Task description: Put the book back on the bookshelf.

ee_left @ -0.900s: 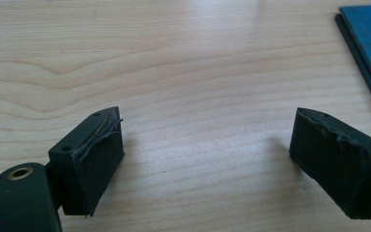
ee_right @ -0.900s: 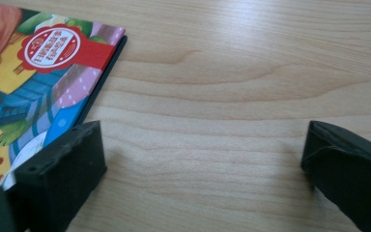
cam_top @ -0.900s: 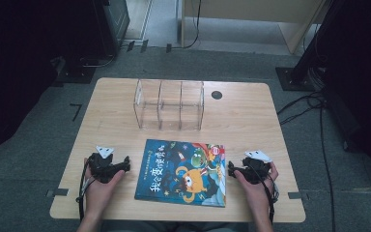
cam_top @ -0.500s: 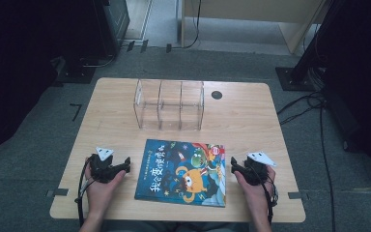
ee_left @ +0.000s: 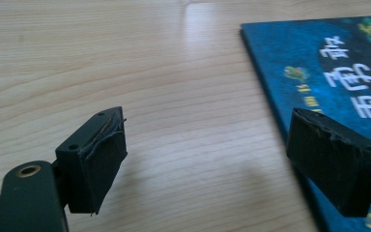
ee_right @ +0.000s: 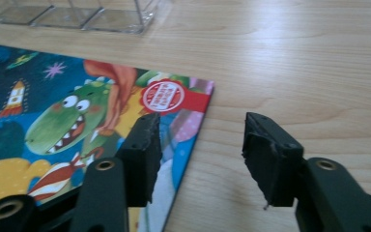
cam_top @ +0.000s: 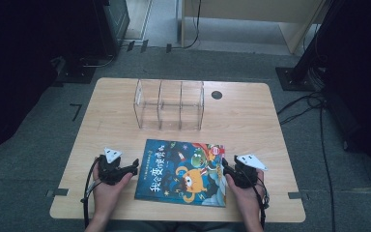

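A picture book point(cam_top: 181, 171) with a blue cartoon cover lies flat near the table's front edge. My left gripper point(cam_top: 134, 167) sits at its left edge, pointing right. In the left gripper view its jaws point(ee_left: 207, 154) stand wide open, one pad point(ee_left: 99, 157) over bare wood and the other over the book point(ee_left: 328, 72). My right gripper point(cam_top: 225, 164) is at the book's right edge, pointing left. In the right gripper view it point(ee_right: 200, 154) is open, straddling the edge of the book point(ee_right: 53, 121), with no pad pressing on it.
A clear plastic organiser point(cam_top: 170, 105) with three compartments stands behind the book, also visible at the top of the right gripper view point(ee_right: 77, 14). The wooden table point(cam_top: 241, 121) has a small black round hole point(cam_top: 216, 94) at the back. Cables trail from both grippers.
My right gripper has edged slightly left toward the book's right edge. The left gripper and the book have hardly moved.
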A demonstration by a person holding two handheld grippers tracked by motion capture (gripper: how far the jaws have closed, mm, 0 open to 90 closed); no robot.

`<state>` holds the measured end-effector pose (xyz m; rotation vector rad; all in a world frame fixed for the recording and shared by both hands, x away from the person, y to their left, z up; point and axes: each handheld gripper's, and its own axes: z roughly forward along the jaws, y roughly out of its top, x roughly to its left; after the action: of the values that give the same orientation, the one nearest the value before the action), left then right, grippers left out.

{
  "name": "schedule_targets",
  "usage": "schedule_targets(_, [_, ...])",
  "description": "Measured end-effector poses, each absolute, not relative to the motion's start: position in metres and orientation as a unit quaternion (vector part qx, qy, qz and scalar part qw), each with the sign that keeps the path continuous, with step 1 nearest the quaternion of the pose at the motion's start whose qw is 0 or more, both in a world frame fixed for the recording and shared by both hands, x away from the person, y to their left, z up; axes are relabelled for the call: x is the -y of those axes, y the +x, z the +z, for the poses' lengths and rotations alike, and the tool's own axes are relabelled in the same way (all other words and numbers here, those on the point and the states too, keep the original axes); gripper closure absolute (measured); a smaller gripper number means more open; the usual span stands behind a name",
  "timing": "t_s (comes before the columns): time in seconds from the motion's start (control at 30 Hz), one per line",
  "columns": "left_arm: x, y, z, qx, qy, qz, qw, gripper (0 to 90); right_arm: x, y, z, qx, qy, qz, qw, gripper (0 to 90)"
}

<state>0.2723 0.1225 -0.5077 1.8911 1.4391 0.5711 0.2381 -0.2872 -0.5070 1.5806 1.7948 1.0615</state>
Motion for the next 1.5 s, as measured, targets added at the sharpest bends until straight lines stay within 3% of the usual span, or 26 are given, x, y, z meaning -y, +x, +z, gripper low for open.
schedule_targets(0.13, [-0.112,0.270,-0.508,-0.541,0.736,0.208,0.350,15.3,0.281,0.238,-0.511,-0.663,0.585,0.414,0.219,58.5])
schedule_targets(0.27, [-0.102,0.268,-0.510,-0.531,0.744,0.201,0.352,15.3,0.275,0.238,-0.514,-0.660,0.593,0.405,0.219,62.0])
schedule_targets(0.5, [-0.089,0.265,-0.514,-0.512,0.762,0.172,0.358,16.7,0.275,0.240,-0.521,-0.657,0.602,0.404,0.205,62.3])
schedule_targets(0.9, [-0.070,0.258,-0.517,-0.481,0.780,0.158,0.368,20.1,0.288,0.243,-0.526,-0.617,0.634,0.445,0.139,62.0])
schedule_targets(1.13, [-0.076,0.260,-0.516,-0.488,0.772,0.140,0.382,22.5,0.303,0.243,-0.529,-0.565,0.658,0.492,0.077,64.2])
schedule_targets(1.5, [-0.081,0.262,-0.515,-0.496,0.764,0.123,0.393,25.4,0.305,0.246,-0.529,-0.558,0.663,0.497,0.051,60.7])
